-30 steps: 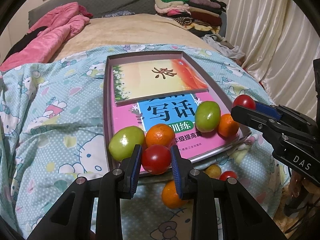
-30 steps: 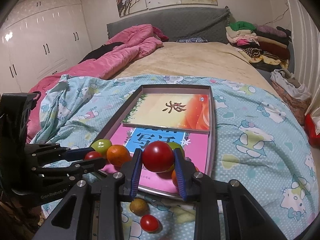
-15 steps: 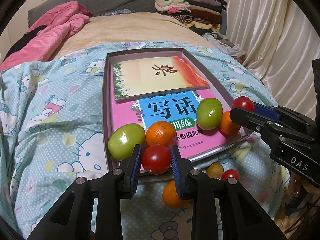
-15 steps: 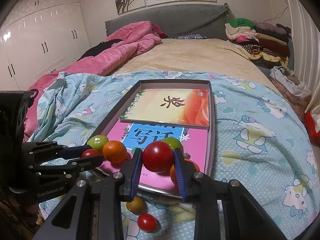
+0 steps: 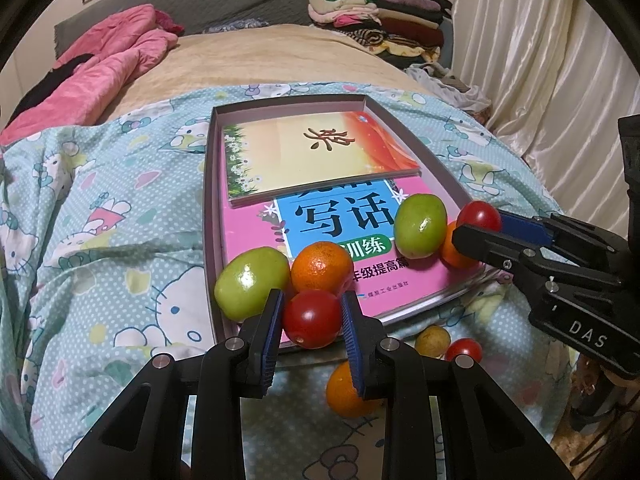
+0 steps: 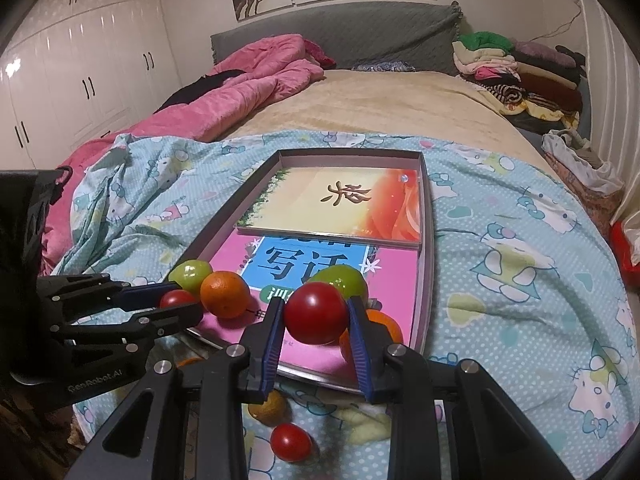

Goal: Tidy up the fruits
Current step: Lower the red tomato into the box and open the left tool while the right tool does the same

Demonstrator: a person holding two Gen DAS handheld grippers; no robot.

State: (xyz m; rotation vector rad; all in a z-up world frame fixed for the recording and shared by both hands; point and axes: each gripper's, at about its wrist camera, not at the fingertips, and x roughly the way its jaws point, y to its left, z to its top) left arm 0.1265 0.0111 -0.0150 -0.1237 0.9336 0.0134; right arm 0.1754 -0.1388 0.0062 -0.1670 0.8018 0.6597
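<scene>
My left gripper is shut on a red tomato at the near left corner of a shallow grey tray. That tomato touches a green fruit and an orange lying on the tray's pink book. My right gripper is shut on a second red tomato, held just above another green fruit and an orange at the tray's near right. In the left wrist view the right gripper enters from the right with its tomato.
Two books fill the tray on a blue cartoon-print bedspread. Loose on the bedspread before the tray lie an orange, a yellowish fruit and a red tomato. A pink quilt and folded clothes lie farther back.
Both grippers keep hold of their tomatoes. The right wrist view has shifted slightly; the left one is steady.
</scene>
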